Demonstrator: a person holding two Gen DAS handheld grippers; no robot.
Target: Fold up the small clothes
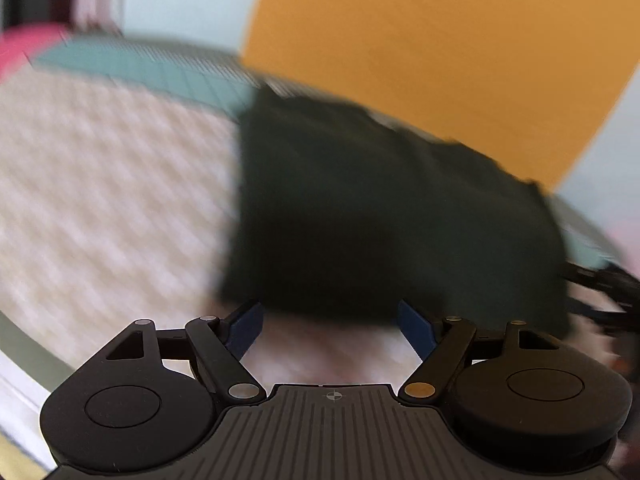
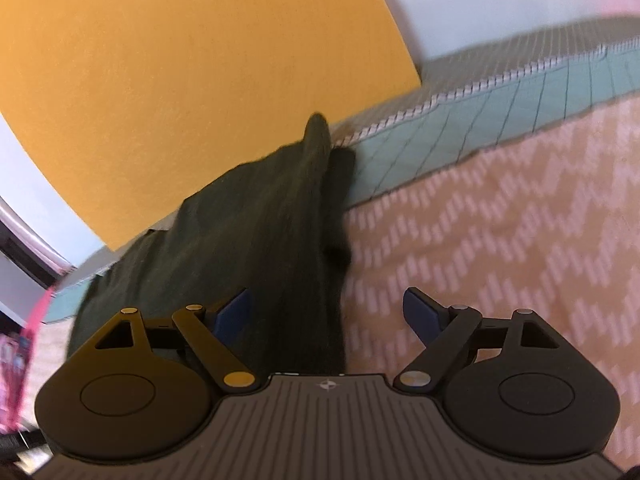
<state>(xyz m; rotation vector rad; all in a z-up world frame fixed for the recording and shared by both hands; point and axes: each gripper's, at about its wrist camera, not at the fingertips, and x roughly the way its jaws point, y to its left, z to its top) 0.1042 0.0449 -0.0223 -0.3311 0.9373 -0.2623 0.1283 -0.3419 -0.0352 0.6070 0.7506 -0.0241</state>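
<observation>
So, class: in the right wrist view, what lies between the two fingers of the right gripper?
The dark green garment runs between the open right gripper, untouched by its fingers, with pink patterned cloth beside it.

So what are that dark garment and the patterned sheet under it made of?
The dark garment looks like soft, matte knit fabric, probably cotton: it slumps in limp folds without shine. The patterned sheet seems woven cloth, matte, with a pale zigzag; blur leaves the fibre uncertain.
</observation>
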